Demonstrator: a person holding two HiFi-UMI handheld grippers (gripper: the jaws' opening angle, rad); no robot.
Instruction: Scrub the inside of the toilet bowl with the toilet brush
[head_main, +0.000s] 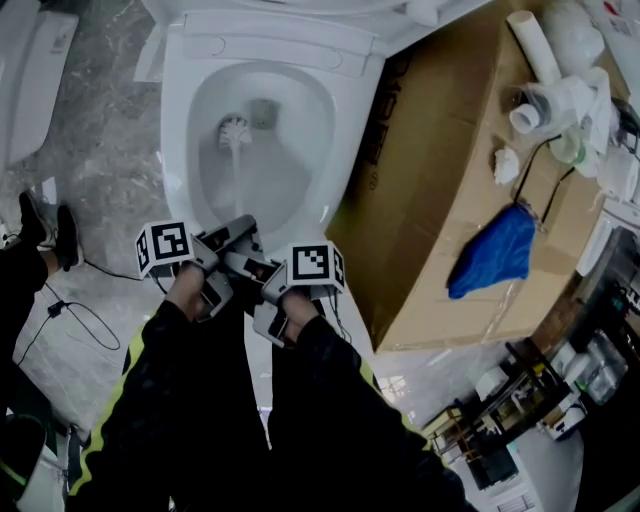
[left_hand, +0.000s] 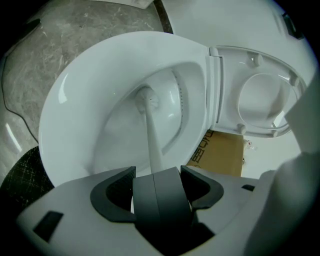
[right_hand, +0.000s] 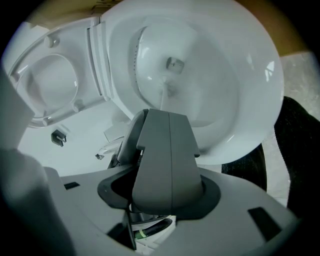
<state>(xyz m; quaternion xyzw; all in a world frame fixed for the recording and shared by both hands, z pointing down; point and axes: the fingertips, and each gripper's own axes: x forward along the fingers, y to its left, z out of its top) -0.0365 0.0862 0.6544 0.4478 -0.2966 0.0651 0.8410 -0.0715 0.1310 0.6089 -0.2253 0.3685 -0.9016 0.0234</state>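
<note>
The glossy white toilet bowl (head_main: 178, 150) holds the toilet brush (head_main: 234, 132), its round bristled head low by the drain and its thin white shaft rising. The left gripper (head_main: 238, 236) and right gripper (head_main: 262, 272) both clamp grey pads tight around the handle, hiding it. A crumpled blue cloth (head_main: 495, 255) lies on the cardboard box (head_main: 430, 170).

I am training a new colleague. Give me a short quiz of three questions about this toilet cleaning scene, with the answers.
1. True or false: the head of the toilet brush is outside the toilet bowl.
2. What lies on the cardboard box? A) blue cloth B) red bucket C) yellow sponge
3. Fill in: the left gripper and the right gripper both have their jaws ____ on the brush.
Key: 1 false, the head is inside the bowl; 2 A; 3 shut.
</note>
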